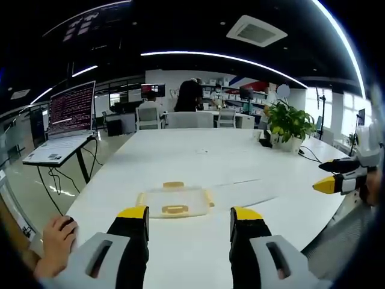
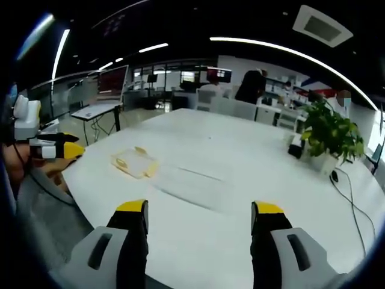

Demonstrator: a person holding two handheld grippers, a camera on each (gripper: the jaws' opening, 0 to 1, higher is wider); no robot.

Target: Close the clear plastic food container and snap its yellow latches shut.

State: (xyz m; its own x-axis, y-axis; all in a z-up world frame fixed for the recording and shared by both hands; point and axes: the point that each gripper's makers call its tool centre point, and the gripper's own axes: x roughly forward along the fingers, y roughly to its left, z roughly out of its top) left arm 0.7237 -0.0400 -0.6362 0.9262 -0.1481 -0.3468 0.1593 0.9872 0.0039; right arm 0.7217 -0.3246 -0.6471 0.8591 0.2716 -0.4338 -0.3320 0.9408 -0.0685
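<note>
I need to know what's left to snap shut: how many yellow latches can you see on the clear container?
4, one per side of the food container on the white table: far latch, near latch, left latch, right latch. Whether any is snapped isn't discernible.

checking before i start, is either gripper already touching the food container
No: in the left gripper view the clear food container lies on the white table ahead of the left gripper, whose open jaws are clear of it.

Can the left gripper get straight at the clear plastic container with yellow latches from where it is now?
Probably yes. The left gripper is open, and the clear plastic container with yellow latches lies just beyond its jaws on the white table, with nothing between them.
</note>
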